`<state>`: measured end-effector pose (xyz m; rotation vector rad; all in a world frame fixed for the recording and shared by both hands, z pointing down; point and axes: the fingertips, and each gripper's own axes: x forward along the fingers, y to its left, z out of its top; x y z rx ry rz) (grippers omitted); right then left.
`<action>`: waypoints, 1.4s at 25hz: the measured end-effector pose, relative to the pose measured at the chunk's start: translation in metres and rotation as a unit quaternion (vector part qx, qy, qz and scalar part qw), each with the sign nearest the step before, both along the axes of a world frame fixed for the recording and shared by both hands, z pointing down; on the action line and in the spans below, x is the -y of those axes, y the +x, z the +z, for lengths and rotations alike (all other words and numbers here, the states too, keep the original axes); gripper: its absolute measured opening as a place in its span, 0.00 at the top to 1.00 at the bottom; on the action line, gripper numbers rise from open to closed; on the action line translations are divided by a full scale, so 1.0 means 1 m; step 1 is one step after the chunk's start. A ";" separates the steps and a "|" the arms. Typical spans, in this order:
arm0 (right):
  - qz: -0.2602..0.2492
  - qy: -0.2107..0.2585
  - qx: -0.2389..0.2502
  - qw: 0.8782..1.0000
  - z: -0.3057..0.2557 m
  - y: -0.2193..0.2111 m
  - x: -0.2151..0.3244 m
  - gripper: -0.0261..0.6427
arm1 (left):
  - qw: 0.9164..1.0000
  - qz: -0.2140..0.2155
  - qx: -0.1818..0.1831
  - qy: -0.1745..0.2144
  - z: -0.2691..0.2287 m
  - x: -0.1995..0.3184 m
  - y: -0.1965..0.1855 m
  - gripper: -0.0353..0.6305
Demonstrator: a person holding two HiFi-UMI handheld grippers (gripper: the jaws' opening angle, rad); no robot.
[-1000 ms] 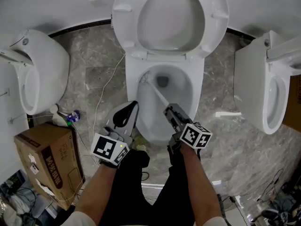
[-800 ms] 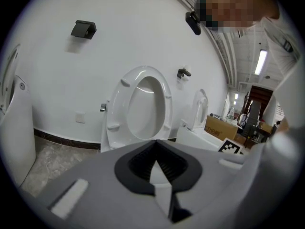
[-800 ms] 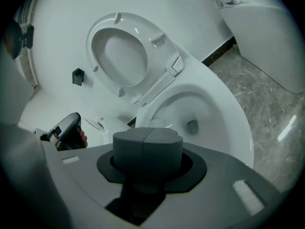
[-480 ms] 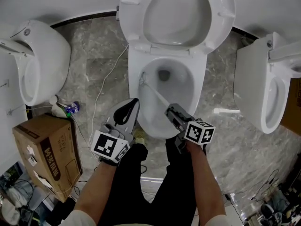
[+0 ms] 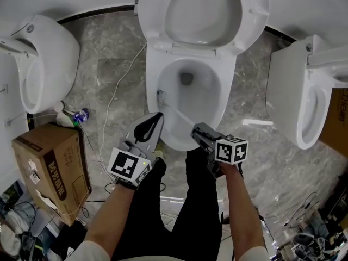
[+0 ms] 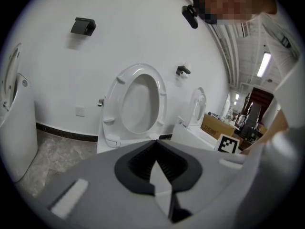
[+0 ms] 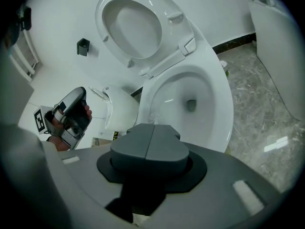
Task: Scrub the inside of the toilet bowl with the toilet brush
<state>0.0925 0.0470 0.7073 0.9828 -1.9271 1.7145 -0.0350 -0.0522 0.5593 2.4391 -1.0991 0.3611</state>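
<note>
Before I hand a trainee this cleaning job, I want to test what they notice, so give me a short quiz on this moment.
1. True or false: the toilet seat is raised.
2. The toilet brush, held by the right gripper, has its head at which part of the toilet bowl, as the head view shows it? A: left inner wall. B: drain hole. C: right inner wall.
3. What does the left gripper hold?

Key: 1 true; 2 A; 3 nothing, its fingers are together and empty.
</note>
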 end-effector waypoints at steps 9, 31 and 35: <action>-0.102 -0.038 -0.024 0.994 -0.015 0.022 -0.029 0.71 | 1.000 0.003 -0.009 -0.014 -0.006 -0.007 0.017 0.94; -0.387 -0.080 -0.182 0.901 -0.069 0.073 -0.031 0.71 | 0.999 0.030 -0.012 -0.040 -0.008 -0.026 0.053 0.94; -0.416 -0.075 -0.215 0.880 -0.074 0.077 -0.021 0.71 | 0.998 0.037 -0.007 -0.042 -0.007 -0.027 0.059 0.94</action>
